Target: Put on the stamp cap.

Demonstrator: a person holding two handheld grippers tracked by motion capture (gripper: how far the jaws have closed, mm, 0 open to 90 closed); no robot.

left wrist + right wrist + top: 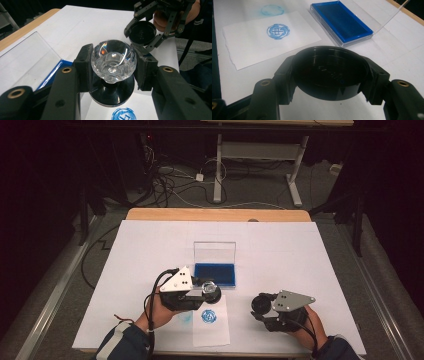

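The left gripper (113, 67) is clamped on one stamp (113, 61) by its clear faceted knob, the black base just above a paper slip (259, 41). The right gripper (332, 75) grips one round black cap (330, 72), well apart to the right. The slip bears one sharp blue print (278, 31); a second, fainter ring (272, 10) seems to lie beyond it. One open ink pad (215, 274) sits behind.

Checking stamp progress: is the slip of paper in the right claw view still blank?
No, the slip of paper already bears a round blue stamp print, with a fainter blue ring on the sheet beyond it.
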